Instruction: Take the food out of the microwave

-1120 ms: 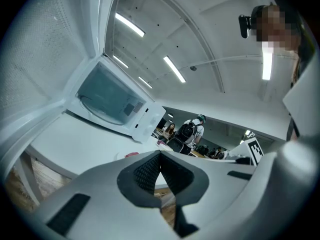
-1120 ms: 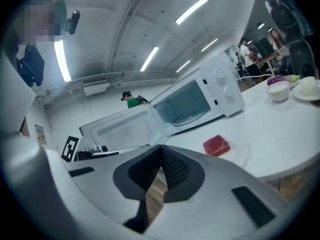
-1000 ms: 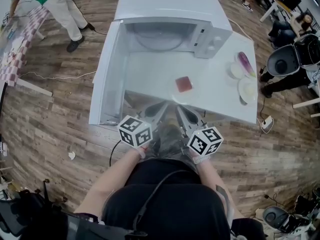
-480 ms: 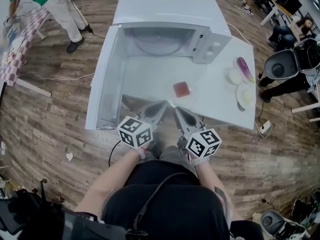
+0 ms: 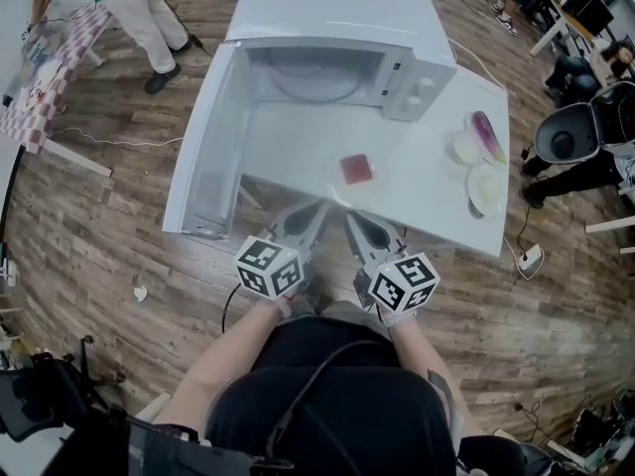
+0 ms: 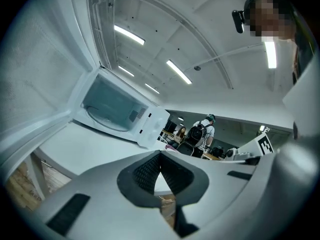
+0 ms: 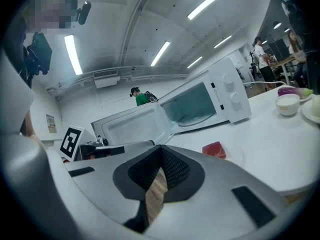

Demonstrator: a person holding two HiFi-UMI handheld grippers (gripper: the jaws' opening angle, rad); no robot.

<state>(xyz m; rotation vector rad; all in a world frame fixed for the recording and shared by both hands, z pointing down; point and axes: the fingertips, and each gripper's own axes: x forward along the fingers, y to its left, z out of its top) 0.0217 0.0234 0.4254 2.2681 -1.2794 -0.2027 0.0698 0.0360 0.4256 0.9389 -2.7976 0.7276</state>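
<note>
Left gripper (image 5: 319, 209): jaws pressed pad to pad with nothing between them. It hangs at the near edge of the table (image 5: 437, 191).
Right gripper (image 5: 349, 216): just beside the left one, also pinched together and empty.
Food (image 5: 357, 169): a red block on a clear plate (image 5: 335, 182), just ahead of the right gripper's tips and outside the microwave (image 5: 397, 28).
Handling: the block looks light, soft and perhaps slick, so pinching it directly may squash it. The plate's near rim seems the better hold, kept level, though a thin, smooth rim could slip.
Microwave door (image 5: 203, 157): swung wide, ahead and left of the left gripper.
Cavity: beyond the food, showing only the glass turntable (image 5: 317, 79).
Eggplant (image 5: 486, 125): with dishes, well off to the right gripper's right.
</note>
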